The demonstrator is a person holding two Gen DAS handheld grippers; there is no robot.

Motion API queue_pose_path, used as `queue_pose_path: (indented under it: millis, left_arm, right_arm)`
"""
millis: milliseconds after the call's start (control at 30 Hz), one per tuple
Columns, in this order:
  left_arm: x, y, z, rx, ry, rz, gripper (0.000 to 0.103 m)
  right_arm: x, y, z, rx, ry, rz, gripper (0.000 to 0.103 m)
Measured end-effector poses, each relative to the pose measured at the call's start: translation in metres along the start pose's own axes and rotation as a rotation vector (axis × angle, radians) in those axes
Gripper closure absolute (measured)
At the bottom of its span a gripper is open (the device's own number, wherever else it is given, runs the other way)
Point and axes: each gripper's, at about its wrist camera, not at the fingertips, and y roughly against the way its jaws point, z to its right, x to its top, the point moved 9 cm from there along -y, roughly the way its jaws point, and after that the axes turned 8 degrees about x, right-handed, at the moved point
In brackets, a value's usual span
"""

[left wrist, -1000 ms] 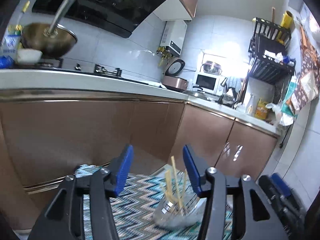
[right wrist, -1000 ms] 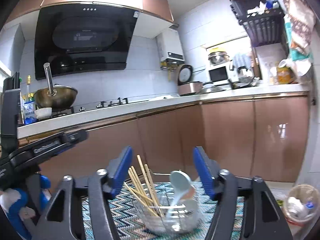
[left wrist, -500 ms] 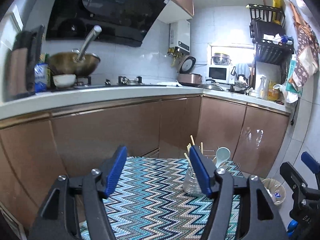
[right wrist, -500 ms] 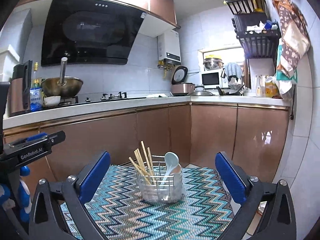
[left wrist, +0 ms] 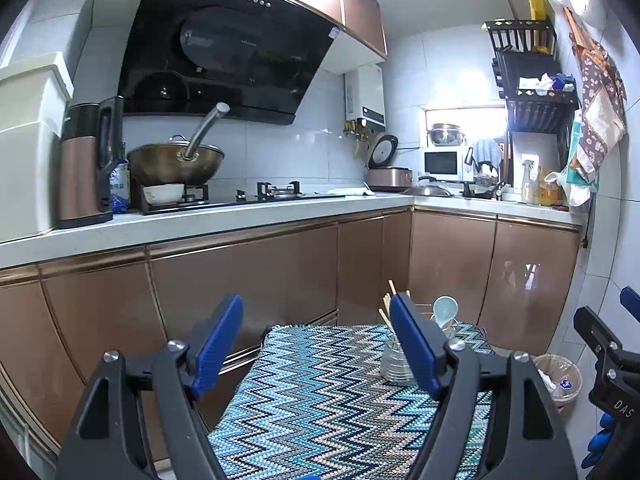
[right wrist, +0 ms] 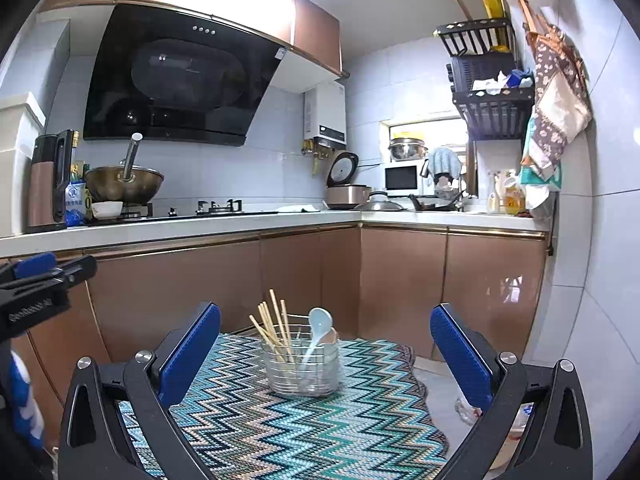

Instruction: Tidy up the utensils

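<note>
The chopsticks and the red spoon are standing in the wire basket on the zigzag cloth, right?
Almost. The spoon is pale blue, not red. The right wrist view shows it standing with the chopsticks in the wire basket on the zigzag cloth.

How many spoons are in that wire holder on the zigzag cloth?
1 clearly: a pale blue spoon standing bowl-up in the right half of the wire holder, beside the chopsticks. A brownish item behind it is unclear and may be another.

1. Left tool (left wrist: pixel 316 344) points about level, its jaws apart and just been opening, nothing between them.
2. Right tool (right wrist: pixel 326 354) points about level, jaws spread wide and empty.
</note>
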Motion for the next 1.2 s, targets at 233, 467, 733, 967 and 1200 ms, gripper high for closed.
queue_pose_path:
  millis: [233,467,733,967,1200]
  left_arm:
    - [-0.006,0.005,-0.008,-0.01,-0.001,-0.001,0.028]
    - [-0.006,0.012,-0.011,0.002,-0.014,0.013,0.028]
    - [-0.005,0.019,-0.009,0.009,-0.04,0.035,0.028]
    - [-0.007,0.02,-0.009,0.011,-0.052,0.037,0.028]
    - [-0.009,0.022,-0.013,0.019,-0.048,0.038,0.028]
  right_arm:
    - [-0.005,0.008,0.004,-0.009,0.0,-0.015,0.0]
    - [-0.005,0.015,0.007,-0.013,-0.003,-0.013,0.0]
    - [0.0,0.022,0.01,-0.019,0.004,-0.006,0.0]
    - [-0.003,0.023,0.014,-0.025,-0.002,-0.011,0.0]
    - [-0.003,0.025,0.013,-0.026,0.001,-0.011,0.0]
